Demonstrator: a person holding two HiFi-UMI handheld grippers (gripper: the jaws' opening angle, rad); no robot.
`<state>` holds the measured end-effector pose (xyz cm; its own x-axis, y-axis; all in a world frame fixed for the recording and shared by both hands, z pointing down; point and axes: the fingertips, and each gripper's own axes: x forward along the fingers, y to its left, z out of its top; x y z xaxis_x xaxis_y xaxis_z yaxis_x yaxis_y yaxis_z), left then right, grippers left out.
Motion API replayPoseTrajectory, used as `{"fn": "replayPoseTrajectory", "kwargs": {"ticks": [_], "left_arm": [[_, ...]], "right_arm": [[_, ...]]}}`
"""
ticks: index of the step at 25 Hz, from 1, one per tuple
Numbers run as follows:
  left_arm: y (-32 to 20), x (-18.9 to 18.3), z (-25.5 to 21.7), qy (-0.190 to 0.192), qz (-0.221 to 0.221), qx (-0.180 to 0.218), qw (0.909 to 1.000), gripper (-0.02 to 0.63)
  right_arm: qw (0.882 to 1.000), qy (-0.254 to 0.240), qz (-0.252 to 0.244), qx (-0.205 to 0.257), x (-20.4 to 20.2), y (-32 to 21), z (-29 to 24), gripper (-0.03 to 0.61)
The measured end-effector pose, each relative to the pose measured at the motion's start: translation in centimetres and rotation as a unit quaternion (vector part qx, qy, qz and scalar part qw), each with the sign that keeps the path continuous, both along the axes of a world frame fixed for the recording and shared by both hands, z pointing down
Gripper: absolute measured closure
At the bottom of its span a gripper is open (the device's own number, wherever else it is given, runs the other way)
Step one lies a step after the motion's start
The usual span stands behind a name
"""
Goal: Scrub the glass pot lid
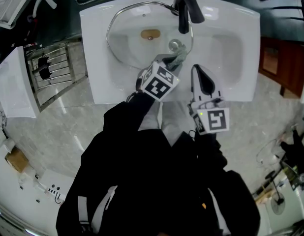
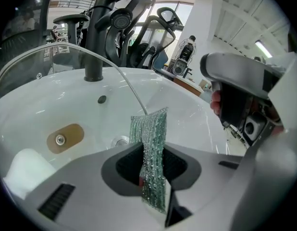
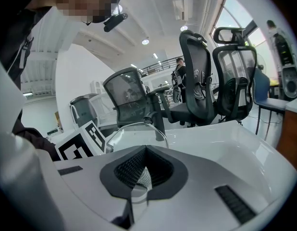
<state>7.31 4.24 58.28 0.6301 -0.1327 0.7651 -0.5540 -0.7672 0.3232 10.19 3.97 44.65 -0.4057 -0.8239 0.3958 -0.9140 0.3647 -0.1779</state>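
in the white sink (image 1: 230,58), a glass lid (image 1: 127,38), lying in the round bowl, with a shiny metal rim all the way round. in the middle of the lid, a brown knob (image 1: 150,34) with a small screw. through the glass, near the lid's right edge, the silver drain (image 1: 175,45). at the back of the sink, a black tap (image 1: 184,9).

over the front of the bowl, the left gripper (image 2: 152,148), jaws squeezed tight on a green sparkly sponge (image 2: 151,124). sponge standing up between the jaws, top end poking out past them, right at the lid's rim, close to the drain. touching the rim or not? hard to tell.

to the right, the right gripper (image 3: 141,150), over the front part of the sink, just beside the left one and apart from the lid. jaws pressed together, nothing between them.

below both grippers, the black sleeves (image 1: 127,117) of the person. on the floor to the left of the sink, a metal rack (image 1: 53,73). far behind the sink, in the right gripper view, a few black office chairs (image 3: 201,76).
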Motion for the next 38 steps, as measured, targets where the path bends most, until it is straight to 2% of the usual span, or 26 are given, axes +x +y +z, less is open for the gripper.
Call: {"fn": "replayPoseTrajectory", "kwargs": {"ticks": [3,6,8,14,38], "left_arm": [[-0.2,-0.3,-1.1,0.027,-0.016,-0.01,0.9994,0.531],[-0.5,-0.2,-2.5,0.069,-0.039,-0.04,0.996,0.538],[-0.8,-0.4,-2.4,0.079,-0.056,-0.057,0.9936,0.538],[-1.5,-1.9,-1.4,0.068,-0.089,-0.071,0.9912,0.541],[-2.8,-4.3,0.2,0.031,-0.122,-0.087,0.9882,0.543]], "right_arm": [[1.0,-0.004,0.002,0.002,-0.2,-0.1,-0.2,0.591],[1.0,-0.007,0.004,0.004,-0.3,-0.1,-0.4,0.59],[1.0,-0.007,0.004,0.003,-0.4,-0.1,-0.5,0.591],[1.0,-0.005,0.0,0.002,-0.7,0.0,-0.3,0.589],[1.0,-0.003,-0.017,-0.001,-1.9,-1.1,0.1,0.591]]}}
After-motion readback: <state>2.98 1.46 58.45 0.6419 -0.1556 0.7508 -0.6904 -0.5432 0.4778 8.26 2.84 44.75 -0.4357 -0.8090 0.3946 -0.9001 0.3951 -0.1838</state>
